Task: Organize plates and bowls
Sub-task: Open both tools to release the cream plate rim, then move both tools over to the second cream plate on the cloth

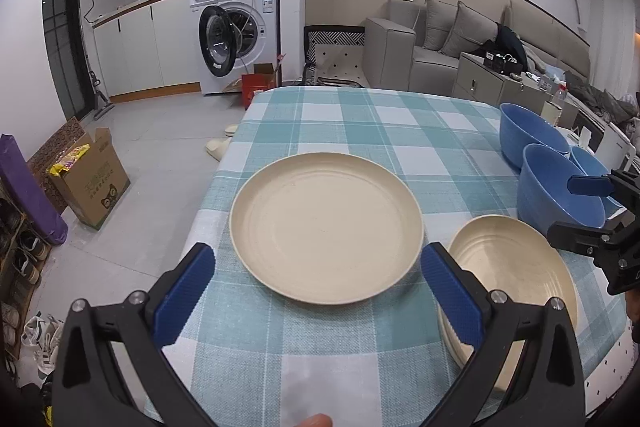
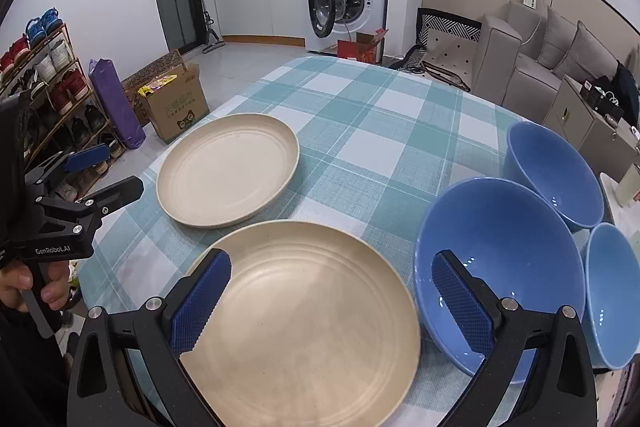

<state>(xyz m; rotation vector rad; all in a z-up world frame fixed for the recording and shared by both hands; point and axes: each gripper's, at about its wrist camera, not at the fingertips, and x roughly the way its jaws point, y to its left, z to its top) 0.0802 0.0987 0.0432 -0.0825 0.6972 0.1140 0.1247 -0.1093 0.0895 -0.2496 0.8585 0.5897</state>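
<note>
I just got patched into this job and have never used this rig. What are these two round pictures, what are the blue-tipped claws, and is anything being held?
No robot here: a person holds a two-finger gripper in each hand, each with a fisheye camera. One picture looks along the left gripper, the other along the right gripper. On the checked tablecloth lie a single cream plate, a stack of cream plates and three blue bowls. Both grippers are open and hold nothing.

Both wrist cameras look down close; both show the table (image 1: 360, 115).
</note>
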